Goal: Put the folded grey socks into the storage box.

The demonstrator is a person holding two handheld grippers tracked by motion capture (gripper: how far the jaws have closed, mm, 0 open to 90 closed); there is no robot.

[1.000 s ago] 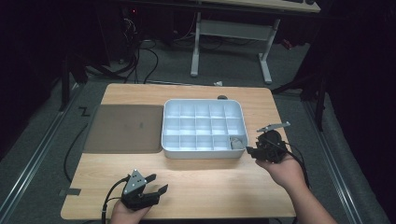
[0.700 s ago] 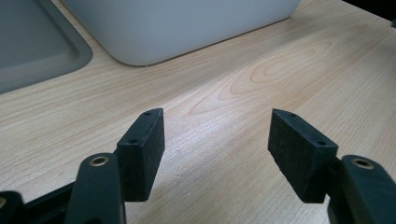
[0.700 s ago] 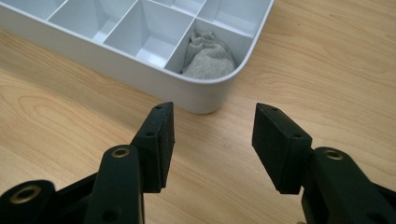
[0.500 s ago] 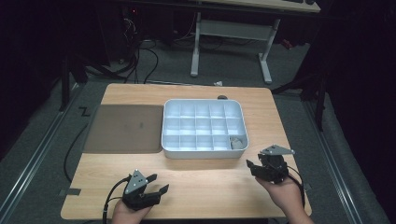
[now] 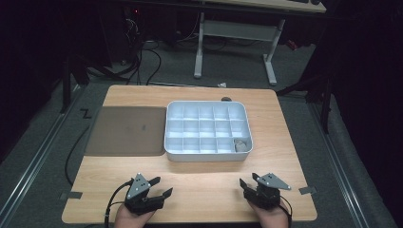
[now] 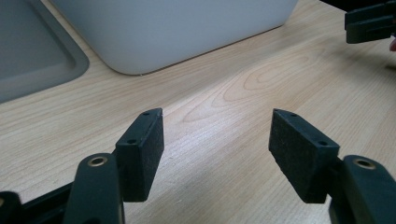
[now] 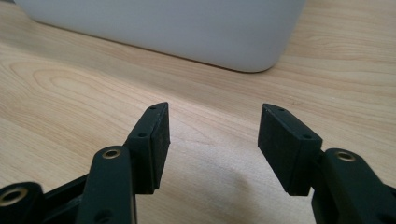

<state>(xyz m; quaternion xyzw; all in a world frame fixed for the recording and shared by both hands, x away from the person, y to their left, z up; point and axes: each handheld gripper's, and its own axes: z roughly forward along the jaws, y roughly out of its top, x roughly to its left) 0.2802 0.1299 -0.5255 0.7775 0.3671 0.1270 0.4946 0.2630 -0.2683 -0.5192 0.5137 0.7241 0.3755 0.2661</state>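
While parked at the near right edge, right gripper jaws just spread wide, empty; small grey piece up ahead in compartment tray's near-right cell, nearer than left gripper, also agape.

Light falls from above onto the tabletop, leaving the floor and the room's edges nearly black in the high view. That view is soft and slightly grainy. The white tray reads bright without glare. In both gripper views the wood grain is evenly lit, a faint shadow lies between the pads, and the near black parts blur at the bottom.
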